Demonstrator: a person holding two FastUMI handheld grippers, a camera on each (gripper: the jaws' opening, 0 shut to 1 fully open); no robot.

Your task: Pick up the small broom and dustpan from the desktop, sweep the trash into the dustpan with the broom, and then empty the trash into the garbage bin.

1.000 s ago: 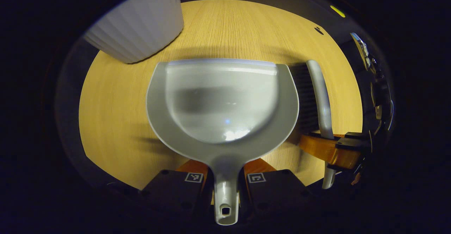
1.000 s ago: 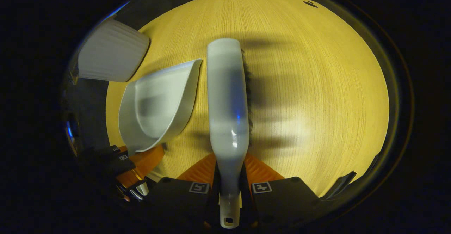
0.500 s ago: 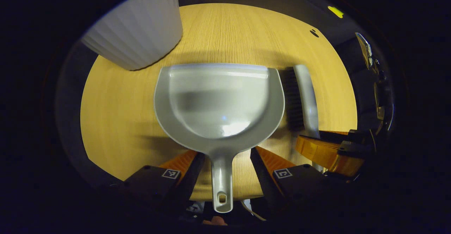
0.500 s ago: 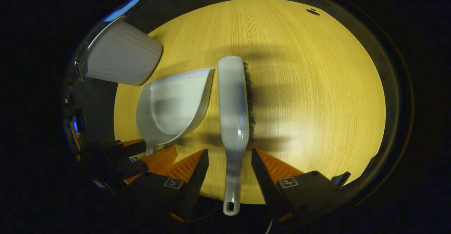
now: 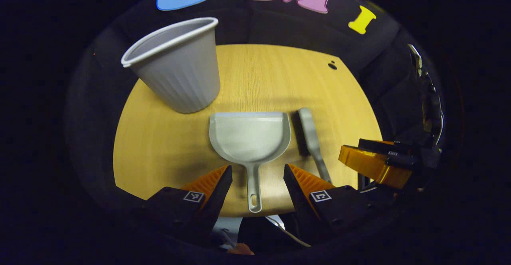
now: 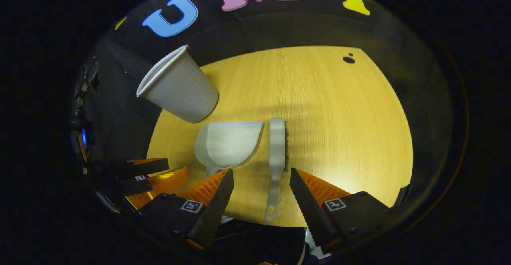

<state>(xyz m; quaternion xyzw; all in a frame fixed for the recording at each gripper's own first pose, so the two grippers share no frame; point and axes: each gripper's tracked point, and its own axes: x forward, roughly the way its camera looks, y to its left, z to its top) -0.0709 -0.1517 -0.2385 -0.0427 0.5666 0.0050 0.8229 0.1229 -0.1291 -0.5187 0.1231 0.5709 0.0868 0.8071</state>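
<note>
A grey dustpan lies flat on the wooden desktop, its handle pointing toward me. My left gripper hangs open above that handle, well clear of it. Beside the dustpan lies the small grey broom, bristles toward the pan. In the right gripper view the broom lies with its handle toward me and my right gripper is open above it, touching nothing. The dustpan rests left of the broom. A ribbed grey garbage bin stands behind the dustpan, also the bin.
The other gripper shows at the right in the left gripper view, and at lower left in the right gripper view. A small dark mark sits near the desktop's far edge. The table's near edge runs just below both handles.
Both grippers let go of their handles, opened, and drew back and up from the table. The dustpan and broom stay lying on the desktop and look smaller now.
</note>
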